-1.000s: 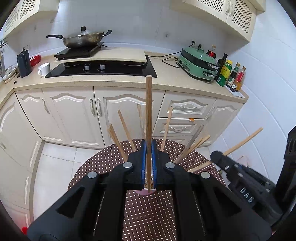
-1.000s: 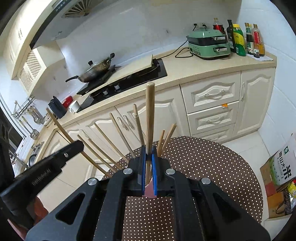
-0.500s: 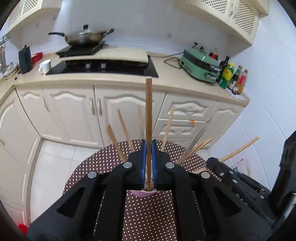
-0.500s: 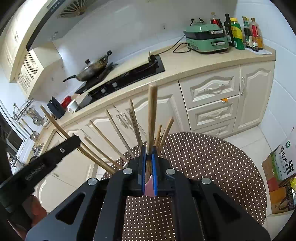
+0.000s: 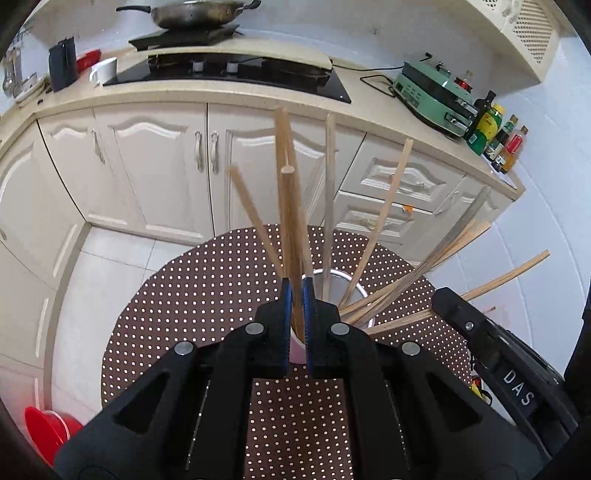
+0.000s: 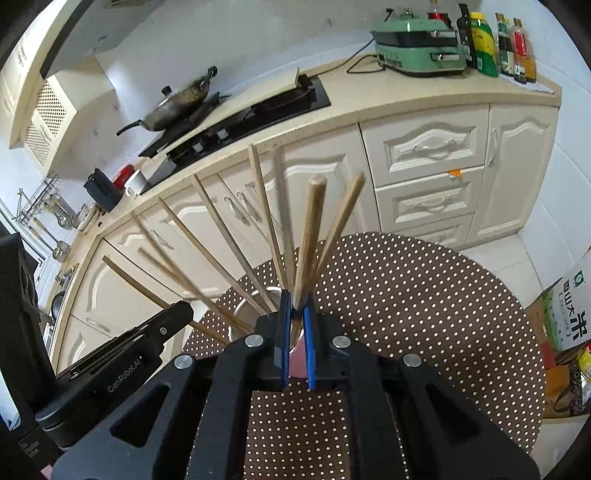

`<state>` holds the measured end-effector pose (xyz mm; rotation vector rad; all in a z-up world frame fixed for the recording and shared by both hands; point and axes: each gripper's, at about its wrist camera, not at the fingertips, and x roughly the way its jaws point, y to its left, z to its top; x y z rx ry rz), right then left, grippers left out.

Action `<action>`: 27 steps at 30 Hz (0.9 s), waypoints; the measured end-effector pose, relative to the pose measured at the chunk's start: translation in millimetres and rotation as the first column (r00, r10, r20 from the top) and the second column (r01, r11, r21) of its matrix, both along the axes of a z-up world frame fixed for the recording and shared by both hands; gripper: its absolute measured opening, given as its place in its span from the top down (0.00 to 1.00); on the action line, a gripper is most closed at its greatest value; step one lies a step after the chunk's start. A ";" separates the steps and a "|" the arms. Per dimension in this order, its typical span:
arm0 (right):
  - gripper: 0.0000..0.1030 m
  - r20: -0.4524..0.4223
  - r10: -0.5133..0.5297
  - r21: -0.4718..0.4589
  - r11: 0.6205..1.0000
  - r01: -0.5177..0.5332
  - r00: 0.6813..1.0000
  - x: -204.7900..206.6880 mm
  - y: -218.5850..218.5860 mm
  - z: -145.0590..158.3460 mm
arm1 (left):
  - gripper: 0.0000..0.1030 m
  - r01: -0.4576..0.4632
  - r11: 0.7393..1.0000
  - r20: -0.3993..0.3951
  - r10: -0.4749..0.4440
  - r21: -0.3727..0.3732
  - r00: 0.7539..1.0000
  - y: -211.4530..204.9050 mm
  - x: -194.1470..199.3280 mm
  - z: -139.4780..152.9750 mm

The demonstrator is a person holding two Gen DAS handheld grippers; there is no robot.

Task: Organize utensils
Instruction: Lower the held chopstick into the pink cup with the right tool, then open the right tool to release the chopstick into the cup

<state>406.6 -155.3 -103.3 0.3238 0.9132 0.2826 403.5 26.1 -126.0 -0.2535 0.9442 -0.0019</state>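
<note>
My left gripper [image 5: 297, 291] is shut on a wooden chopstick [image 5: 290, 221] that stands up out of its jaws. My right gripper [image 6: 296, 302] is shut on another wooden chopstick [image 6: 312, 229]. Both are just above a round metal holder [image 5: 341, 277] on the brown dotted round table [image 5: 207, 288]; the holder also shows in the right wrist view [image 6: 245, 308]. Several wooden chopsticks [image 5: 384, 218] fan out of it. The lower ends of the held chopsticks are hidden between the fingers. The right gripper's body [image 5: 498, 365] shows in the left wrist view.
A kitchen counter [image 5: 229, 99] with a black hob, a wok [image 5: 192, 11], a white mug and a green appliance [image 5: 432, 92] runs behind the table. Bottles stand at the right end. A red tub [image 5: 48, 424] is on the floor left; boxes [image 6: 569, 310] are on the floor right.
Both grippers have tipped forward and come down over the holder with their chopsticks. The metal holder now shows under them and the fanned chopsticks look closer.
</note>
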 end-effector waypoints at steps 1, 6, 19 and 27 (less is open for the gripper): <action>0.95 -0.006 0.003 -0.001 1.000 -0.003 1.000 1.0 1.6 -2.4 | 0.94 0.000 1.000 -0.007 0.000 -0.002 1.000 0.2 0.9 -2.7; 0.95 -0.021 -0.001 -0.004 1.000 0.001 1.000 4.7 5.5 -10.4 | 0.94 -0.003 1.000 -0.002 0.003 -0.001 1.000 0.4 2.0 -8.9; 0.56 -0.046 -0.014 -0.027 1.000 0.013 0.999 -4.2 -3.1 -8.7 | 0.74 0.060 0.997 -0.028 -0.058 0.053 0.998 -0.3 -4.7 -12.7; 0.48 -0.039 -0.027 -0.028 0.999 0.026 0.999 -21.8 -14.4 -2.7 | 0.72 0.089 0.991 -0.044 -0.085 0.097 0.995 -2.9 -24.0 -11.3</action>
